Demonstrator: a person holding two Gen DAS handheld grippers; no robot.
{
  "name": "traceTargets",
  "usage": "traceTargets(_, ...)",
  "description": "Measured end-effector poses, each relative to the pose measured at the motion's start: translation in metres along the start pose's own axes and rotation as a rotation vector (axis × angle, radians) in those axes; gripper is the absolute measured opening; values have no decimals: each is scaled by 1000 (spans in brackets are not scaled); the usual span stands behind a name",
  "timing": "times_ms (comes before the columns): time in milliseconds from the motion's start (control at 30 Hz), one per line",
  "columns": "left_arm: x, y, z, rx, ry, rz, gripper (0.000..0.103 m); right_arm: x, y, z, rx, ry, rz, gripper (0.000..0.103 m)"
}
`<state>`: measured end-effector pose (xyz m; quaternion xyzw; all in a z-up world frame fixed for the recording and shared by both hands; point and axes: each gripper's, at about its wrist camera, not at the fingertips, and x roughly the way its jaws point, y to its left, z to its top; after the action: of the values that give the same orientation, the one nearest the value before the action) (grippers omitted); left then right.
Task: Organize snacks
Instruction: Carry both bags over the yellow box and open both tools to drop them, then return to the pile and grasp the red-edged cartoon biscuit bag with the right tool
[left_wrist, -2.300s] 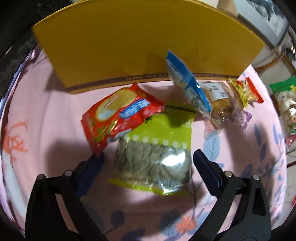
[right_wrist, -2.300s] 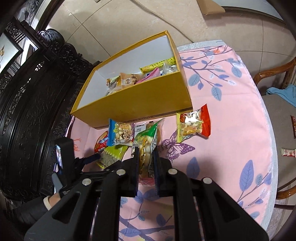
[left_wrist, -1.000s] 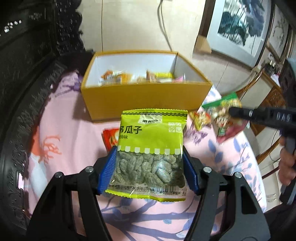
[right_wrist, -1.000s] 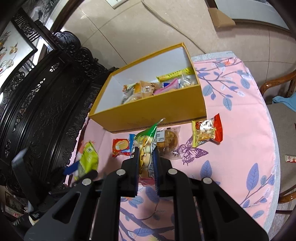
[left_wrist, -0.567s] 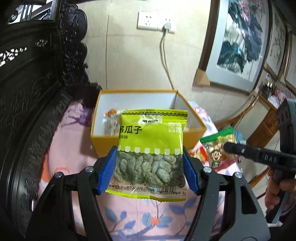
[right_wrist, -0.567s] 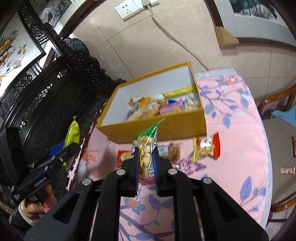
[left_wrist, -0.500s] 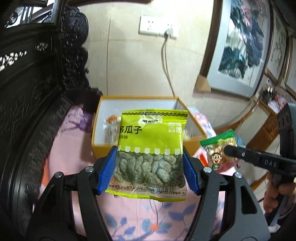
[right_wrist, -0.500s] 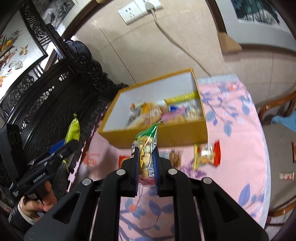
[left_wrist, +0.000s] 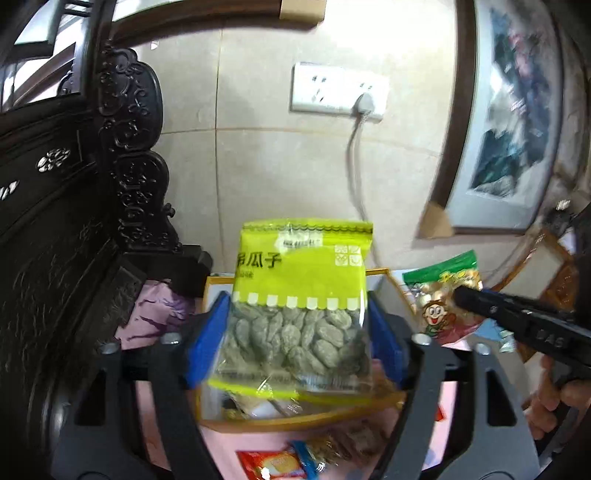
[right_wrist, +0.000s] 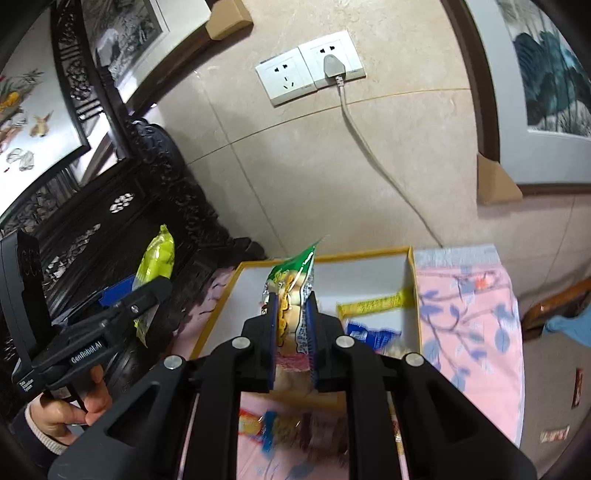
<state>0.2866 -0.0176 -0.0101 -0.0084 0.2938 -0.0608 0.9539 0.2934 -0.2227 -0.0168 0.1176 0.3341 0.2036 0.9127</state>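
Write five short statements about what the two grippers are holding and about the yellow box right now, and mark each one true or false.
1. The left gripper is shut on a lime-green plastic packet of seeds. True.
2. The right gripper is open and holds nothing. False: it is shut on a green-topped snack packet with a cartoon face.
3. The yellow cardboard box has a closed lid. False: it is open on top, with packets showing inside.
4. A yellow stick-shaped packet lies inside the box. True.
5. Both held packets lie on the pink floral tablecloth. False: both are held up in the air near the box.
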Motion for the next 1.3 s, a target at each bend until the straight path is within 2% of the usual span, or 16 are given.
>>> traceTargets(33,11,-1,5,10,24,57,92,5,-2,4,11,2,-18,30)
traceTargets(67,14,-1,7,8,31,84,96,7,-4,6,25,2,-40,54)
traceTargets(133,19,-1,9,-7,32,103,99,6,-8,5,67,-19,-85,74)
traceTargets(200,20,2,6,-16,39,104,100,8,-11,-1,84,1,-88,80)
traceTargets(333,25,6,-6,-29,94,121,100,10,-14,-22,89,68,-147,92)
traceTargets(467,16,9,-21,-53,128,121,100,2,-15,-50,76,126,-194,95)
traceTargets(600,-1,11,-48,-73,158,118,101,-15,-18,-98,31,169,-285,100)
traceTargets(833,-35,19,-117,-121,230,116,101,-44,-22,-190,-113,246,-342,102)
traceTargets(933,-47,16,-147,-120,270,104,101,-53,-22,-212,-157,252,-374,102)
traceTargets(1067,-60,11,-174,-107,300,89,101,-50,-27,-223,-154,302,-377,102)
traceTargets(1167,-66,9,-189,-97,334,87,101,-40,-42,-221,-41,352,-344,102)
traceTargets(1233,-69,10,-192,-98,338,83,101,-31,-56,-216,55,373,-349,102)
traceTargets(1300,-71,11,-193,-99,335,81,101,-25,-62,-211,100,377,-355,102)
